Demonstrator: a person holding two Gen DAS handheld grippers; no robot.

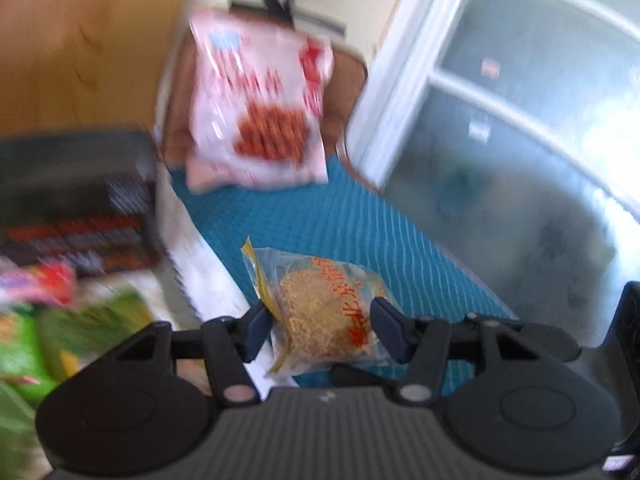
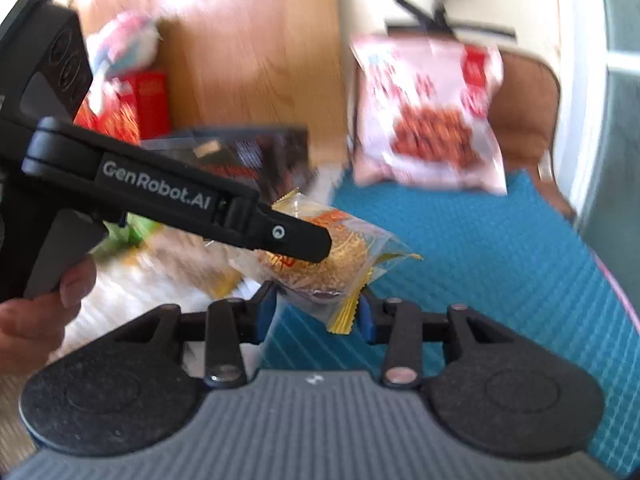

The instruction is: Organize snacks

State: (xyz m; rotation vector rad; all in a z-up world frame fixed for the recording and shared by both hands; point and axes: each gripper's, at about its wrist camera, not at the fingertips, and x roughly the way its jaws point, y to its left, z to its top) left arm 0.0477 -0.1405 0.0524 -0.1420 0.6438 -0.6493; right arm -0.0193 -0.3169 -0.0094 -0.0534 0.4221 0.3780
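A clear packet with a round golden-brown cake and red lettering [image 1: 320,312] lies at the near edge of a teal mat [image 1: 360,216]. My left gripper [image 1: 320,330] has its jaws on either side of the packet, pressing its sides. In the right wrist view the left gripper's finger [image 2: 296,240] lies across the same packet [image 2: 320,264]. My right gripper [image 2: 316,312] closes on the packet's lower edge. A large pink-white bag with red snacks pictured [image 1: 256,108] stands at the far end of the mat, also in the right wrist view [image 2: 432,112].
A dark box [image 1: 76,200] and green and red snack packs [image 1: 44,320] lie on the left on a white cloth [image 1: 200,264]. A brown chair seat [image 2: 524,92] is behind the pink bag. Grey floor [image 1: 520,200] is on the right.
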